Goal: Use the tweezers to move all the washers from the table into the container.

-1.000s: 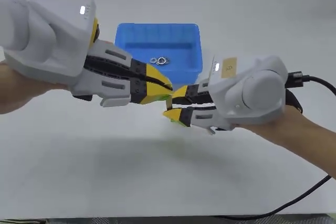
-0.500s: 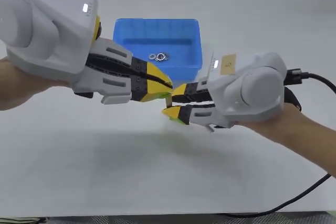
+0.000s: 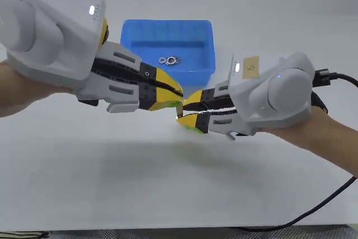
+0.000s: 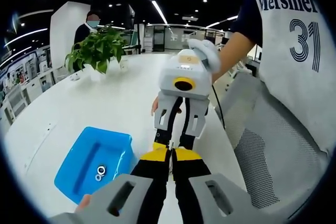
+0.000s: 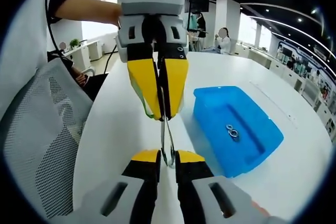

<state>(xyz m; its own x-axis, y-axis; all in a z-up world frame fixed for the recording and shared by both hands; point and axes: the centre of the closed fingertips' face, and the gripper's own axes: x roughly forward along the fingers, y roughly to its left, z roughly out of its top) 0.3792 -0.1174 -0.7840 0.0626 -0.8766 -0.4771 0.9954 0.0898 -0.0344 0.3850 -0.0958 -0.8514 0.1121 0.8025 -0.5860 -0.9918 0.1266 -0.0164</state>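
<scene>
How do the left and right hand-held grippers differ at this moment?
The left hand-held gripper sits higher, pointing right; the right hand-held gripper sits lower, pointing left. The right's top bears a yellow label; the left's top has no label. Both are shut on the tweezers near the container.

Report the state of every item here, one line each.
left gripper, shut on the tweezers
right gripper, shut on the tweezers
tweezers, held in the air between both grippers
container, upright, open
washers, two lying inside the container
</scene>
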